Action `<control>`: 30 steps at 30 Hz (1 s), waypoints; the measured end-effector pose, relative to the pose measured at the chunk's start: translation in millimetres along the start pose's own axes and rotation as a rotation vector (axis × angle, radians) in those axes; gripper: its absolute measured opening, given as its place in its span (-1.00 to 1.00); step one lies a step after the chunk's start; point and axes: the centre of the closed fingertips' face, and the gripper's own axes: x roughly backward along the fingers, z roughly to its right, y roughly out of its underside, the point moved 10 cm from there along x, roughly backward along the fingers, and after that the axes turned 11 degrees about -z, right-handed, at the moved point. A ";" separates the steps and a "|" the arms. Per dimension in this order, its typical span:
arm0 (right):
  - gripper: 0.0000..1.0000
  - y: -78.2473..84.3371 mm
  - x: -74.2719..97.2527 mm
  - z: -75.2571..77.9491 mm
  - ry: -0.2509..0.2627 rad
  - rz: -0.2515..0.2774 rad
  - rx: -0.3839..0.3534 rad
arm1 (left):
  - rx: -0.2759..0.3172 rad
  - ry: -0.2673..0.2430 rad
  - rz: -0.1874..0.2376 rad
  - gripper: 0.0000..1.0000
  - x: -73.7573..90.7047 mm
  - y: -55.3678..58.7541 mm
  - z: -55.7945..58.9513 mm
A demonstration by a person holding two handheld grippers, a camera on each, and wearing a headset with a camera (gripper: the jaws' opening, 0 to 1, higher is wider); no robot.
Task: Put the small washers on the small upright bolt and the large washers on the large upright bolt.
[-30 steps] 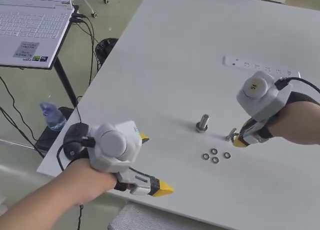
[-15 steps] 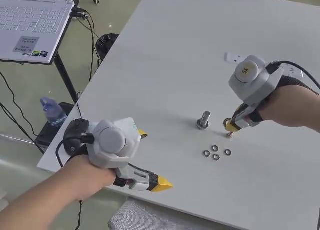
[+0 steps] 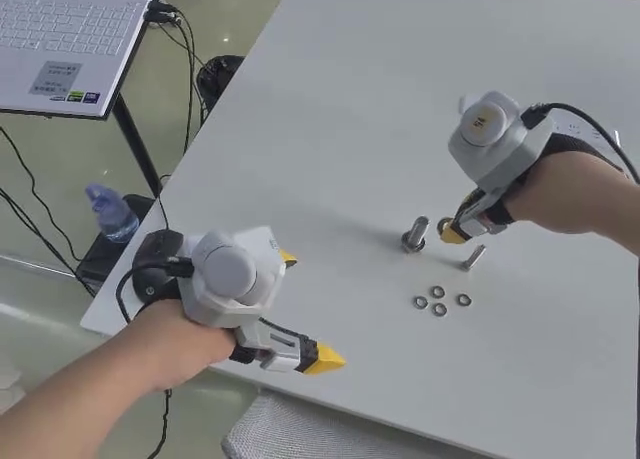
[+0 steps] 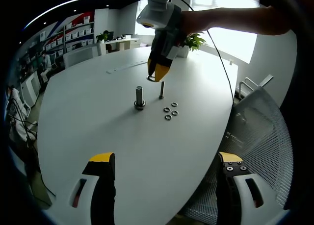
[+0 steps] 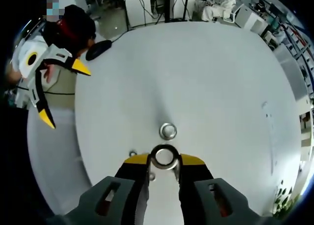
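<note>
– Head view, starting at the left edge: what is there?

– Off the counter point(image 3: 350, 99), an open laptop point(image 3: 60, 39) on a black-legged stand. Below it is a water bottle point(image 3: 108, 211) (both well apart from the work).

– And next along?

– The left gripper point(image 3: 305, 307), held in a hand over the counter's near edge. Its yellow-tipped fingers point(image 4: 101, 159) stand wide apart and hold nothing. In the left gripper view there is bare counter in the gap.

– Then the bolts?

– Yes. The large bolt point(image 3: 415, 235) stands upright near the middle of the counter, wider at its base. Nearer the person lie four small washers point(image 3: 440, 300), flat in a tight cluster, none touching a bolt. The small bolt point(image 3: 474, 256) stands upright to the right of the large one, near it but apart.

– Where is the right gripper?

– The right gripper point(image 3: 452, 229) hangs over the space between the two bolts. In the left gripper view its tips are higher than both bolt tops. Its fingers are closed on a large washer point(image 5: 164, 156), pinched by its rim (the hole faces the camera in the right gripper view).

– Is that washer on a bolt?

– No. In the right gripper view the large bolt's top lies just beyond the washer, with a slim strip of counter between them.
</note>
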 end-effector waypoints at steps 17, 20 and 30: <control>-0.58 -22.3 -10.4 6.1 0.005 0.012 0.016 | 0.003 0.009 0.006 0.69 -0.3 3.6 -5.6; -0.58 -26.3 -14.0 5.2 0.005 0.008 0.023 | 0.006 0.008 0.003 0.68 -0.3 4.8 -7.1; -0.58 -32.5 -21.8 5.7 0.023 -0.012 0.046 | 0.012 0.006 0.005 0.68 1.6 6.9 -11.2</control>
